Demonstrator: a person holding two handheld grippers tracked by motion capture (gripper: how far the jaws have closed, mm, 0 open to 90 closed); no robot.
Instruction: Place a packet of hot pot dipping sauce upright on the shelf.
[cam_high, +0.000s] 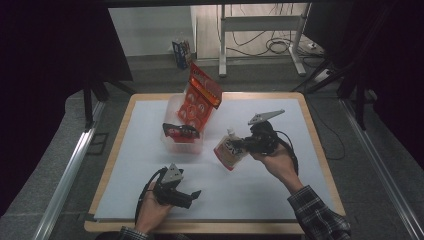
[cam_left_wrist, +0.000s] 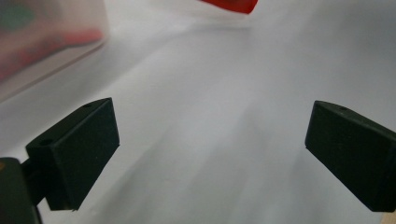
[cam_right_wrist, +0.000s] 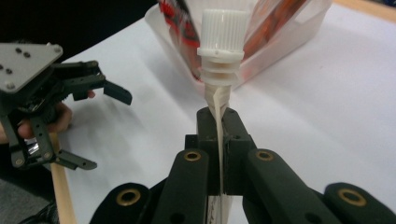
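The right gripper (cam_right_wrist: 219, 140) clamped a flat white spouted pouch (cam_high: 229, 150) with a ribbed cap. The left gripper (cam_left_wrist: 210, 154) rested with jaws apart beside a clear plastic tub (cam_high: 175, 145).

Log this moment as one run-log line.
right gripper: shut on spouted pouch, held above table | left gripper: open, empty, low over white table | clear bin: holds red snack bags

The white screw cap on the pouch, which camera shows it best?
The right gripper view: the cap stands large and sharp just above the right claw, which pinches the pouch. In the high view it is a tiny white tip.
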